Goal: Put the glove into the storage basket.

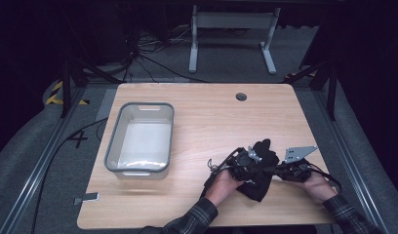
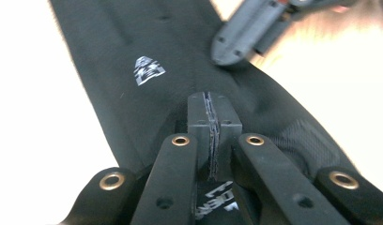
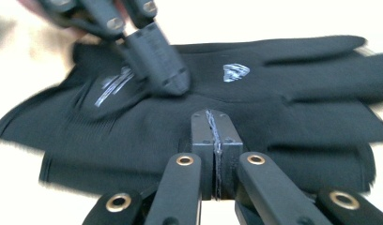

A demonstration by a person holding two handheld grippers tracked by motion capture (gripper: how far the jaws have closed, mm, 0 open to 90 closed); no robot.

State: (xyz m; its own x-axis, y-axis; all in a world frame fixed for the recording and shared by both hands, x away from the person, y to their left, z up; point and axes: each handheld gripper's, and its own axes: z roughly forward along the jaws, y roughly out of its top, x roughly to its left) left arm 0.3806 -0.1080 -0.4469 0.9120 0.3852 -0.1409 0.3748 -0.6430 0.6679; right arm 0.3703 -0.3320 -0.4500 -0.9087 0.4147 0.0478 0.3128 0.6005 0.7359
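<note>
A black glove [image 1: 261, 171] with a small white logo [image 3: 236, 71] lies bunched at the table's front right; a second black layer shows under it in the right gripper view. My left gripper [image 1: 258, 165] comes in from the glove's left, jaws shut and pinching the glove [image 2: 133, 93] fabric at its tip [image 2: 210, 117]. From the right comes my right gripper [image 1: 275, 169], carrying a grey plate [image 1: 299, 153], jaws likewise shut [image 3: 215, 126] on the glove [image 3: 283, 108]. Each gripper shows in the other's view: the right gripper [image 2: 243, 40], the left gripper [image 3: 173, 79].
A grey plastic bin [image 1: 114, 146], with nothing inside, stands on the left half of the wooden table [image 1: 211, 122]. A round cable hole [image 1: 241, 96] sits near the far edge. Beyond the table are floor cables and a white desk frame [image 1: 231, 34].
</note>
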